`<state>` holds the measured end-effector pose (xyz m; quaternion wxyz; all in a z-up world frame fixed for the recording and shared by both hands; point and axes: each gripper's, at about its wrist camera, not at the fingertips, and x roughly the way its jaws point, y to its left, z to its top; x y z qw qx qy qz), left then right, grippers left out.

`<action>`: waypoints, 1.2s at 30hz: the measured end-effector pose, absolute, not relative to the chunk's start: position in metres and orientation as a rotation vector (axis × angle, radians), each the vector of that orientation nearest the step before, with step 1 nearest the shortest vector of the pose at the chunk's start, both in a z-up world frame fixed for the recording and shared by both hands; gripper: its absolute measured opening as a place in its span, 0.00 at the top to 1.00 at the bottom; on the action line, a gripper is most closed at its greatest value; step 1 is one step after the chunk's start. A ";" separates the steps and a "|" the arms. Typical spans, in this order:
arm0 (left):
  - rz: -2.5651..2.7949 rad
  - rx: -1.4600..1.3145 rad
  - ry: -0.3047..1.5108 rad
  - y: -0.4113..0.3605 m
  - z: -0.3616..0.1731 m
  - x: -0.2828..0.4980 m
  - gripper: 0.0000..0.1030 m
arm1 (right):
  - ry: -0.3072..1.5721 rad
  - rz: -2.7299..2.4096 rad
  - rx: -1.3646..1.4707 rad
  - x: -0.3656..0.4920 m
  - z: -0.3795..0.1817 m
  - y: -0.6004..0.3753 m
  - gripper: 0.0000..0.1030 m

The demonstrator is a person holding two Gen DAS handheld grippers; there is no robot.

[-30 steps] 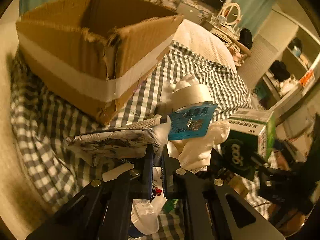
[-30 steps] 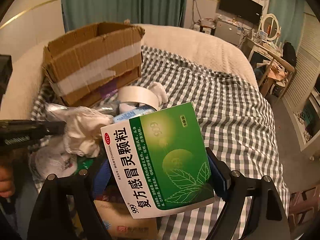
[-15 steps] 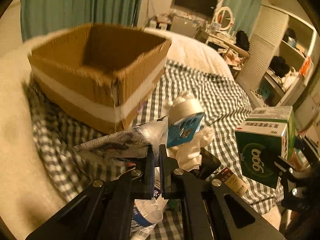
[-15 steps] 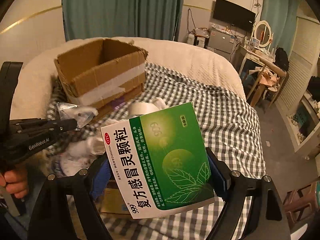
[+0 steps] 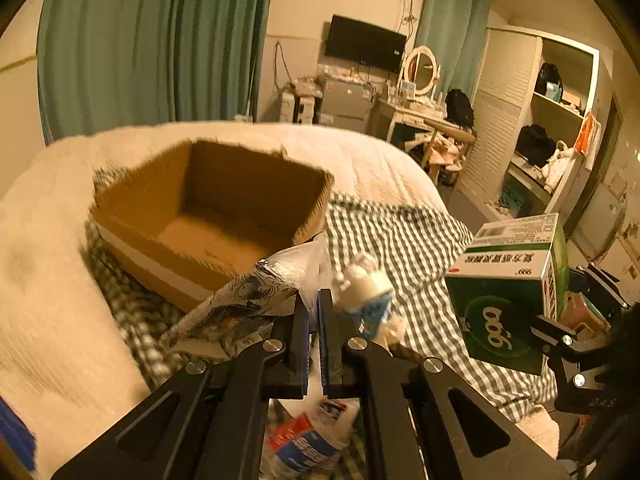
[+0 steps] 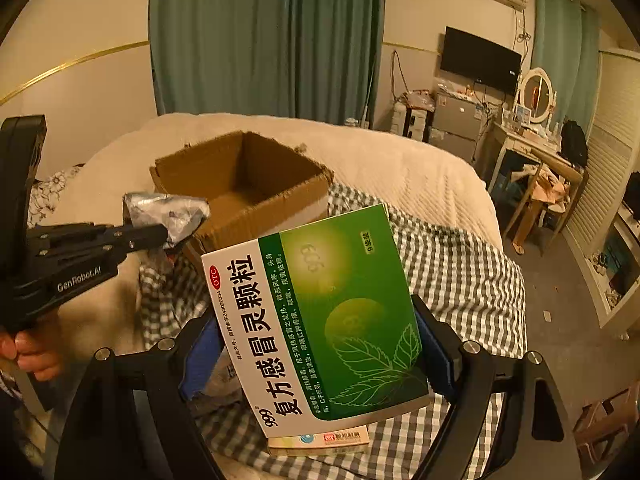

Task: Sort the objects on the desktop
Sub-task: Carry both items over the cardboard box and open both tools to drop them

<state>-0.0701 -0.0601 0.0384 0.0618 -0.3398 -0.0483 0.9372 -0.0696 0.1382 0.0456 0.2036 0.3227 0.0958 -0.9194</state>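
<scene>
My left gripper (image 5: 314,310) is shut on a crinkled printed plastic bag (image 5: 240,304), held up just short of the open cardboard box (image 5: 208,216). In the right wrist view that bag (image 6: 168,212) hangs beside the box's (image 6: 244,184) near left corner, pinched by the left gripper (image 6: 158,236). My right gripper (image 6: 320,344) is shut on a green and white medicine box (image 6: 320,320), lifted above the checked cloth. The same medicine box (image 5: 512,292) shows at the right of the left wrist view. The cardboard box's floor looks bare.
A checked cloth (image 6: 460,280) covers part of a cream bed (image 6: 400,164). On it lie a white bottle with a blue label (image 5: 366,292), a crushed water bottle (image 5: 308,440) and a flat packet (image 6: 320,440). A dresser, shelves and floor lie to the right.
Both grippers have risen with their loads, and the views now look down into the cardboard box. The bag has moved closer to the box's near corner.
</scene>
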 end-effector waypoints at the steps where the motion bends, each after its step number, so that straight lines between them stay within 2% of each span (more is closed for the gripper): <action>1: 2.844 -1.009 -0.133 -0.063 0.044 -0.072 0.97 | 0.267 -2.562 0.894 -0.070 0.049 0.136 0.19; 8: 2.926 -0.881 -0.107 -0.089 0.084 -0.099 0.97 | 0.274 -2.535 0.825 -0.089 0.072 0.104 0.19; 14: 2.961 -0.905 -0.133 -0.115 0.084 -0.141 0.97 | 0.267 -2.486 0.780 -0.130 0.082 0.061 0.19; 24: 3.009 -1.038 -0.164 -0.165 0.037 -0.203 0.97 | 0.228 -2.391 0.822 -0.219 0.043 -0.006 0.19; 33: 2.980 -1.141 -0.228 -0.186 -0.004 -0.243 0.96 | 0.157 -2.367 0.881 -0.259 0.006 -0.016 0.18; 35: 2.968 -1.147 -0.229 -0.184 -0.008 -0.243 0.93 | 0.135 -2.369 0.877 -0.259 0.004 -0.019 0.16; 36: 2.965 -1.148 -0.224 -0.183 -0.010 -0.243 0.88 | 0.139 -2.387 0.876 -0.258 0.004 -0.020 0.14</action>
